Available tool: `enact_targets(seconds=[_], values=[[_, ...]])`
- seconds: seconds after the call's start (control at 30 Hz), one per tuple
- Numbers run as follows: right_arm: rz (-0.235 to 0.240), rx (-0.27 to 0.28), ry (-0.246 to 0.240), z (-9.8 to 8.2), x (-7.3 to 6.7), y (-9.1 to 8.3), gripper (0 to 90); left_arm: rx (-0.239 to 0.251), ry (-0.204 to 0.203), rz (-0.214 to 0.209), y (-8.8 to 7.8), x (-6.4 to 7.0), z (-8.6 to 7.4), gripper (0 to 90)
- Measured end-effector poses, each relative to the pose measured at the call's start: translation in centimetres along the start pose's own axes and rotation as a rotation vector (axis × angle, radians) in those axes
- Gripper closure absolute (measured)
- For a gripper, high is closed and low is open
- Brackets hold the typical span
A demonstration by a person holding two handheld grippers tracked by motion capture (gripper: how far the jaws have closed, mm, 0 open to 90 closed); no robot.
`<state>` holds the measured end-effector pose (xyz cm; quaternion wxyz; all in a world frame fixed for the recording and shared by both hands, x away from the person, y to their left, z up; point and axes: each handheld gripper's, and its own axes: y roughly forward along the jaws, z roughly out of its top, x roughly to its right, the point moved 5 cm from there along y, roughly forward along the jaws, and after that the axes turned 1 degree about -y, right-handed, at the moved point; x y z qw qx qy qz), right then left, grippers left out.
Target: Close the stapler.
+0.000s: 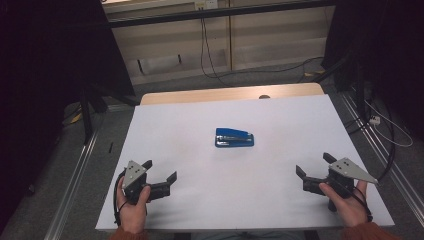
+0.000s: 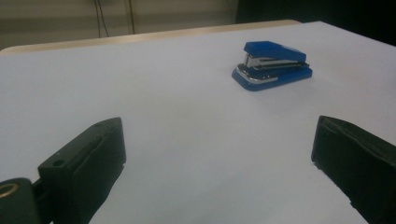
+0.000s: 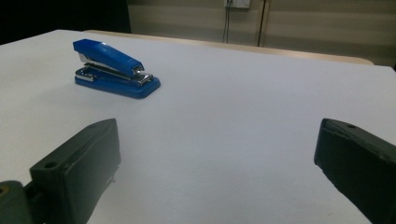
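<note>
Blue stapler (image 1: 234,137): I see it mid-tabletop (image 1: 280,120). My left tool (image 1: 161,174), jaws wide, sits at 7 o'clock. My right tool (image 1: 313,167), equally spread, sits at 4 o'clock.

A white sheet (image 1: 190,150) covers the bench (image 1: 200,95) except a bare wooden strip along its far edge, beyond which black cables (image 1: 205,50) hang down a pale wall (image 1: 270,45) to grey floor (image 1: 100,130).

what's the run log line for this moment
left tool: open, empty | right tool: open, empty | stapler: mid-table, untouched, lying flat
</note>
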<state>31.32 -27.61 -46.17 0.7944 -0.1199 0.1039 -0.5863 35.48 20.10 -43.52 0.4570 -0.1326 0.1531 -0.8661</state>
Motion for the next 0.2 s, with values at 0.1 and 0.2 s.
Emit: enact_targets(seconds=[0.1, 0.2], values=[[0.011, 0.000, 0.004, 0.09, -0.18, 0.13, 1.4, -0.006, 0.007, 0.002, 0.01, -0.11, -0.01, 3.2], [0.009, 0.028, 0.000, 0.47, -0.32, 0.22, 1.7, -0.014, 0.015, 0.004, 0.18, -0.15, -0.06, 3.2]])
